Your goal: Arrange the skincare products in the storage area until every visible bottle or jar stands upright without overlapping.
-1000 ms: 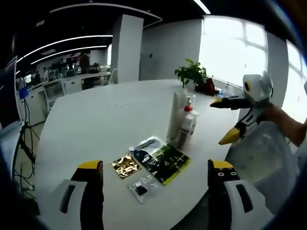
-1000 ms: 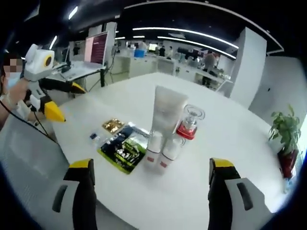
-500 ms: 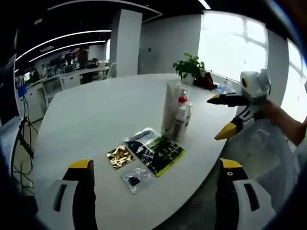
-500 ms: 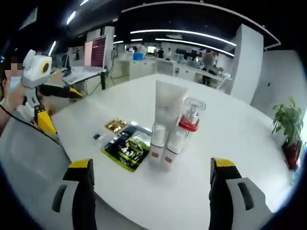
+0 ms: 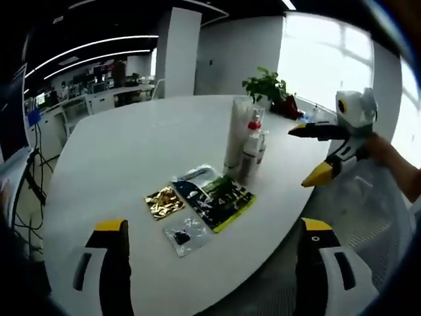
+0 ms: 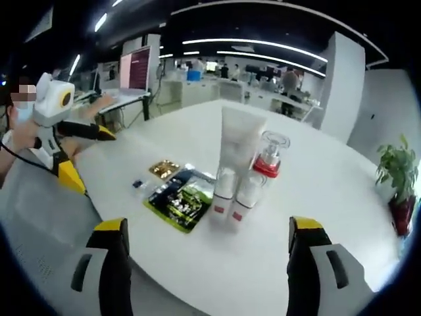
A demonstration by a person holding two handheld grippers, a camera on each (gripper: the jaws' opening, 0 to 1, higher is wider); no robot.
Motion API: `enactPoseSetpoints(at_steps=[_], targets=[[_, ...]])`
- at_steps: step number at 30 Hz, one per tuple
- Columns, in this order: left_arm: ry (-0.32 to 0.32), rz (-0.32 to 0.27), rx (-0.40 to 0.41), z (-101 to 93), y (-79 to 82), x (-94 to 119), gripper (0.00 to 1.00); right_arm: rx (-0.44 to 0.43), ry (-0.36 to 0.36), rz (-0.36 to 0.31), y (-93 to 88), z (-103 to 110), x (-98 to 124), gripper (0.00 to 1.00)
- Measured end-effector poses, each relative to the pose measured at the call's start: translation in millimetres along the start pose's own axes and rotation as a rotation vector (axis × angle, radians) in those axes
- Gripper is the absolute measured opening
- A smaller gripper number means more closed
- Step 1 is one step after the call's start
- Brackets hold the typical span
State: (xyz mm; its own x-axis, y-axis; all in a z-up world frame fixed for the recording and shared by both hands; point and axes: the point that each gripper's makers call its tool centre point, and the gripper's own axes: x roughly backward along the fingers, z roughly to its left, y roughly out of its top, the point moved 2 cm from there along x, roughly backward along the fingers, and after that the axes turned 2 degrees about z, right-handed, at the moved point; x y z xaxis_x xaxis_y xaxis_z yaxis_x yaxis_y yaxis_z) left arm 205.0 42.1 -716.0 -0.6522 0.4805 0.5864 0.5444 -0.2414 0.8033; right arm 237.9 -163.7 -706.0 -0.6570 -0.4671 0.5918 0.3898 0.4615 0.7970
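Observation:
A tall white tube [image 5: 235, 135] stands upright on the round white table [image 5: 125, 151], close beside a clear pump bottle with a red collar [image 5: 250, 139]. In the right gripper view the tube [image 6: 238, 139] and the red-collared bottle [image 6: 268, 155] stand behind two small white bottles [image 6: 222, 194] [image 6: 245, 197], all upright and packed close together. My left gripper [image 5: 212, 225] is open over the near table edge and holds nothing; it also appears at the left [image 6: 89, 158]. My right gripper [image 6: 207, 225] is open and holds nothing, and it hangs off the table's right side [image 5: 312, 153].
Flat sachets lie in front of the bottles: a gold one [image 5: 162, 201], a green-black one [image 5: 214, 197] and a small clear one [image 5: 185, 235]. A potted plant [image 5: 266, 85] stands at the table's far edge. Desks and a screen [image 6: 135, 69] lie beyond.
The left gripper's jaws have spread a little wider. Both cameras shifted slightly; the bottles and sachets stay where they were.

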Motion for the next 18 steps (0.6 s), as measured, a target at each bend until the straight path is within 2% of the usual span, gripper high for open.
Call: enactPoseSetpoints(at_steps=[6,9,13,18], targets=[[0.021,0.016,-0.009,3.0,-4.8,0,0.99,0.018,0.024,0.013,-1.2,7,-3,1.0],[-0.004,0.001,0.015,-4.9,-4.0,1,0.99,0.029,0.036,0.018,-2.2,10,-4,1.0],[0.037,0.052,-0.037,0.8,-11.8,-1,0.99,0.025,0.039,0.023,-3.5,10,-4,1.0],[0.026,0.038,-0.014,2.2,-10.9,1,0.99,0.015,0.058,0.033,-6.6,16,-3,1.0]])
